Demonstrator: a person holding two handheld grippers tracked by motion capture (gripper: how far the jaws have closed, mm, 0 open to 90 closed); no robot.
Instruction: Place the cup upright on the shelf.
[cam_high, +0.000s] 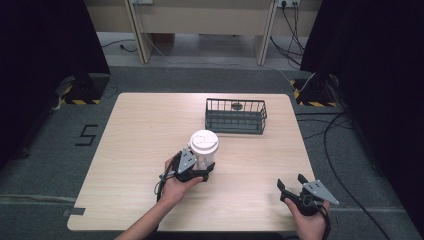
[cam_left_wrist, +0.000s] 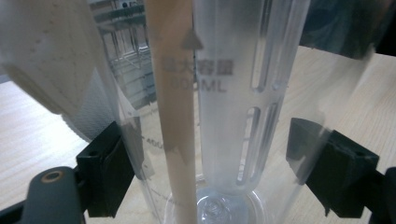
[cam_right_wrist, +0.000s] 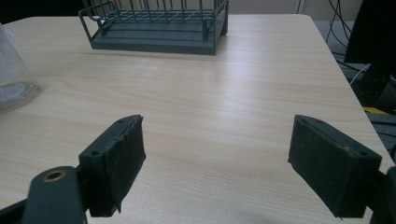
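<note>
The left gripper (cam_high: 196, 169) has its fingers (cam_left_wrist: 108, 168) pinching the upright clear measuring cup (cam_high: 203, 150) at centre frame; the right gripper (cam_high: 294, 186), fingers spread, waits lower right.

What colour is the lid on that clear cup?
White: the round lid on the clear plastic cup shows best in the high view.

Wide bare wood on the table (cam_high: 135, 130) left of the clear cup (cam_high: 204, 150) and ahead of the right gripper (cam_high: 292, 186) — open passage. Blocking the far middle — a wire basket (cam_high: 235, 116), well apart from the cup.
</note>
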